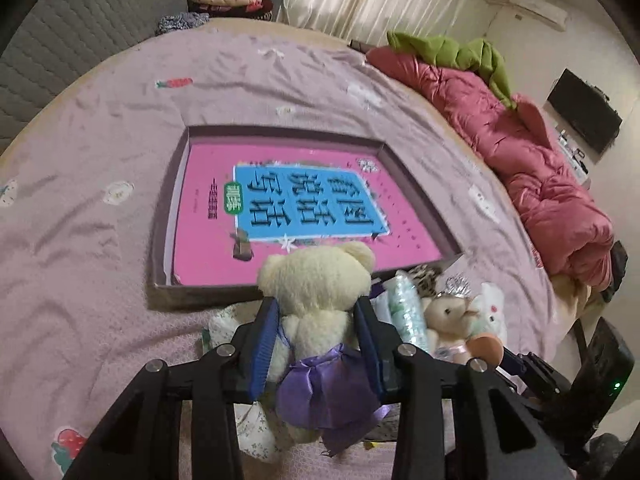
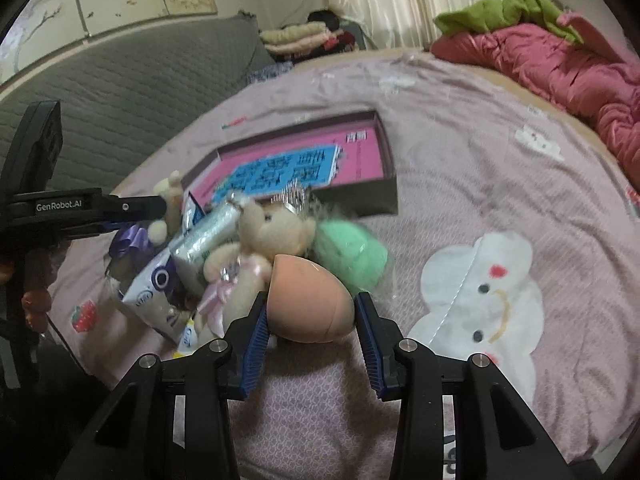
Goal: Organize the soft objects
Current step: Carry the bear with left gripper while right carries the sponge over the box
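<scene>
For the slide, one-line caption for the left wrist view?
Left hand-held gripper holds a cream teddy bear before the open box on the bed.

Bed point(image 1: 100, 152), pink sheet; open box point(image 1: 160, 264), toy pile point(image 2: 224, 256), red quilt point(image 1: 520, 152) on it

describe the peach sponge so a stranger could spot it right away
On the pink bedsheet, find the toy pile in front of the shallow box. At its near edge, between the right tongs, sits the peach sponge: smooth, egg-shaped, unlike its fuzzy neighbours.
</scene>
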